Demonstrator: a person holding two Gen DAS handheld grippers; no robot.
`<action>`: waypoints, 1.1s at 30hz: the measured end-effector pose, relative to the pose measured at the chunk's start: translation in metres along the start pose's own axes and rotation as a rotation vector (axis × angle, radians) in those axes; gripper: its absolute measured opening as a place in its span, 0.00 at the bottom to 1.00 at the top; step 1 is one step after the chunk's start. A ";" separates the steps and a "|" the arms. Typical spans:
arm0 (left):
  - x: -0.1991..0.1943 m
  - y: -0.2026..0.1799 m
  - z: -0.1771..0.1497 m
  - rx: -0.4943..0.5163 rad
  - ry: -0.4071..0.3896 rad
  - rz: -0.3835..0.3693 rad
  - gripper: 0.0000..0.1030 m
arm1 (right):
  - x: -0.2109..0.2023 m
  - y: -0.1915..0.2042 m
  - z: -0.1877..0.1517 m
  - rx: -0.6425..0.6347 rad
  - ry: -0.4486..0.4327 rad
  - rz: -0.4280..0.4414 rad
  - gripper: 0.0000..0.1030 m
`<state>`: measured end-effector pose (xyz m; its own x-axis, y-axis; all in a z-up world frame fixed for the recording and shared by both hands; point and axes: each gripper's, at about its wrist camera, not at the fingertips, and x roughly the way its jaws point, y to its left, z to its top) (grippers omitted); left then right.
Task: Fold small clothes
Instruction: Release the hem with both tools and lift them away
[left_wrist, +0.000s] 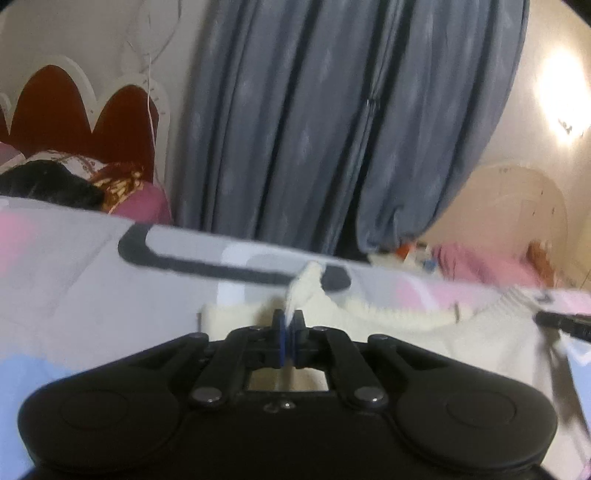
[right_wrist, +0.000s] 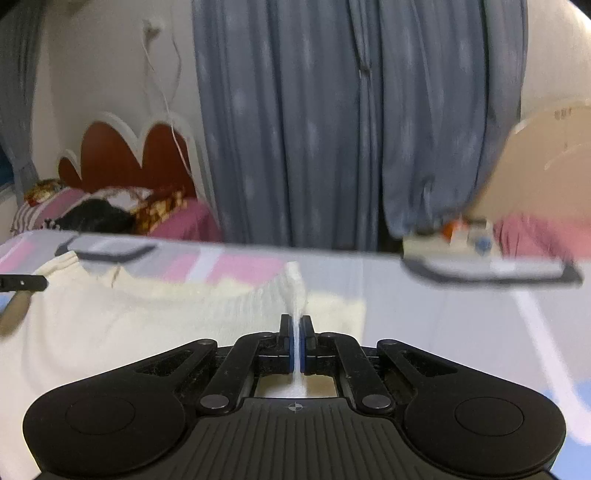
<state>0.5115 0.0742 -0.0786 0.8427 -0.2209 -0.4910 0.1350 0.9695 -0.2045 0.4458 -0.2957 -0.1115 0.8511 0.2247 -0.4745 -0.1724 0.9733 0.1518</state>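
Left wrist, right wrist — both grippers (left_wrist: 288, 320) (right_wrist: 296, 325) pinching cream garment (right_wrist: 147, 321).

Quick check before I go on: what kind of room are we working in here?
Most likely a bedroom. A red scalloped headboard with white trim stands behind heaped pillows and bedding, long grey-blue curtains hang behind, and the cream knitted garment lies on a pastel patterned bedsheet.

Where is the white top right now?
The white top lies spread on the patterned bedsheet in front of the blue curtain, and the left gripper and right gripper each pinch its far edge.
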 end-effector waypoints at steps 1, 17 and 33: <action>0.003 -0.002 0.002 0.003 -0.007 0.005 0.02 | -0.002 0.000 0.002 -0.006 -0.016 -0.006 0.02; 0.027 -0.062 0.000 0.157 0.075 -0.006 0.72 | 0.023 0.037 0.004 -0.003 0.038 -0.015 0.42; 0.004 -0.083 -0.032 0.292 0.069 0.050 0.79 | -0.001 0.044 -0.006 -0.001 0.035 -0.010 0.42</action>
<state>0.4874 -0.0104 -0.0909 0.8164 -0.1688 -0.5523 0.2465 0.9667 0.0688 0.4341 -0.2525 -0.1095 0.8348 0.2169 -0.5060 -0.1650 0.9754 0.1460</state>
